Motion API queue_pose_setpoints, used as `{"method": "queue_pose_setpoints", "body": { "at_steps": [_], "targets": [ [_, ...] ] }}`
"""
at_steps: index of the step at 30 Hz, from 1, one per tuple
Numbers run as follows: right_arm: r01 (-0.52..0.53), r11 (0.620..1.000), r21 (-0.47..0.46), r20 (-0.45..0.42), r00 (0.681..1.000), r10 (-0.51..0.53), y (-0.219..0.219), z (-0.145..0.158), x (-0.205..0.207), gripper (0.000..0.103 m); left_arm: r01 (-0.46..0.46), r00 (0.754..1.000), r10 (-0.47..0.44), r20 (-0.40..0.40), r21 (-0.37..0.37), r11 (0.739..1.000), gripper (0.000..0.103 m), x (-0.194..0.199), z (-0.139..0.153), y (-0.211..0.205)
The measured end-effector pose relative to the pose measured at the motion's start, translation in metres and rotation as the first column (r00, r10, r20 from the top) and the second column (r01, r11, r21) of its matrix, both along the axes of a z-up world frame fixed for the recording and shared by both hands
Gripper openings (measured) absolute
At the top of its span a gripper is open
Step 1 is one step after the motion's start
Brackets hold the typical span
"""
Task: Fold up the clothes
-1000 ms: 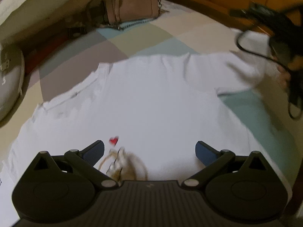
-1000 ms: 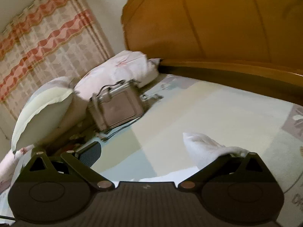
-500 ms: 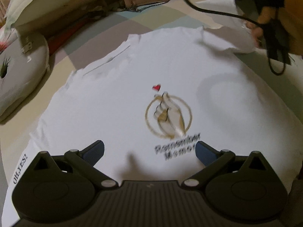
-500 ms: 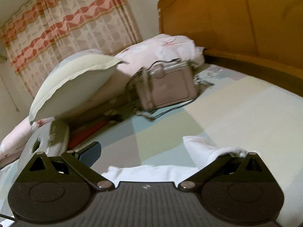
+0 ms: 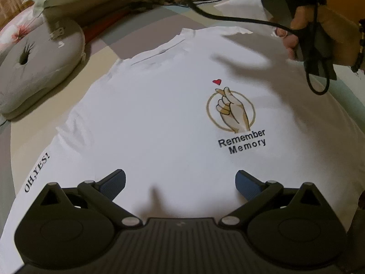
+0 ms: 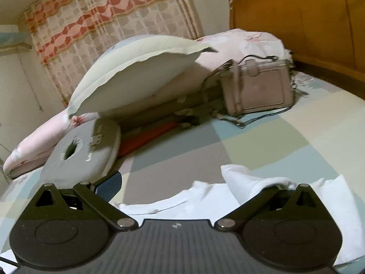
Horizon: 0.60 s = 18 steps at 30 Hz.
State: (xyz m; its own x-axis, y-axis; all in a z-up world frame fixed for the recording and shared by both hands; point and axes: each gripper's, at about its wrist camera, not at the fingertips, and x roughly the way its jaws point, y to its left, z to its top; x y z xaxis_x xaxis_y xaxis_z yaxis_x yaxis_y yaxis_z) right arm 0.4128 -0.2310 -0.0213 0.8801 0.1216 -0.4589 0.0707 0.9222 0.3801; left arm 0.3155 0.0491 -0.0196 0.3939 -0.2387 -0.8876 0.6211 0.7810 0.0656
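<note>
So, surroundings first:
Ring cushion: grey ring cushion [image 5: 34,68] at 10 o'clock of the white T-shirt [image 5: 159,118] in the left wrist view, just beside its sleeve edge; also seen in the right wrist view [image 6: 77,153].
Handbag: pink-beige handbag [image 6: 255,86] at 12 o'clock on the checked bedspread [image 6: 262,141], leaning by the pillows [image 6: 141,73].
Backdrop: striped curtain [image 6: 109,18] at 11 o'clock, wooden headboard [image 6: 296,18] at 1 o'clock in the right wrist view.
Obstruction: black cable [image 5: 228,16] and the person's gloved hand [image 5: 303,22] cross the shirt's top right at 1 o'clock, casting shadow on the fabric.
T-shirt: lies flat, print side up, on the bedspread; "Remember Memory" graphic [image 5: 232,114] right of centre, "OH,YES!" on the sleeve at 8 o'clock.
Left gripper: left gripper [image 5: 180,182] hovers over the shirt's lower part, fingers spread wide, nothing between them.
Right gripper: right gripper [image 6: 182,187] spread too; a bunched fold of white cloth [image 6: 251,180] lies over its right finger. Cannot tell whether it truly grips; the left pad [image 6: 109,185] is bare.
Change vs 0.5 s ago: left view has pulled back, graphic now sharp and further up-frame; right view has swung so the handbag shifted from centre toward 2 o'clock and the cushion fills more of 8 o'clock.
</note>
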Motion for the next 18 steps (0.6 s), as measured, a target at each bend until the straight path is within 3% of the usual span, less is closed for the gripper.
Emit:
{"method": "queue_pose_setpoints", "body": {
  "at_steps": [18],
  "targets": [
    [-0.2, 0.98, -0.004, -0.062, 0.978, 0.199, 0.086, -0.004, 0.01, 0.103, -0.067, 0.998, 0.067, -0.009, -0.022, 0.998, 0.102, -0.011, -0.004, 0.036]
  ]
}}
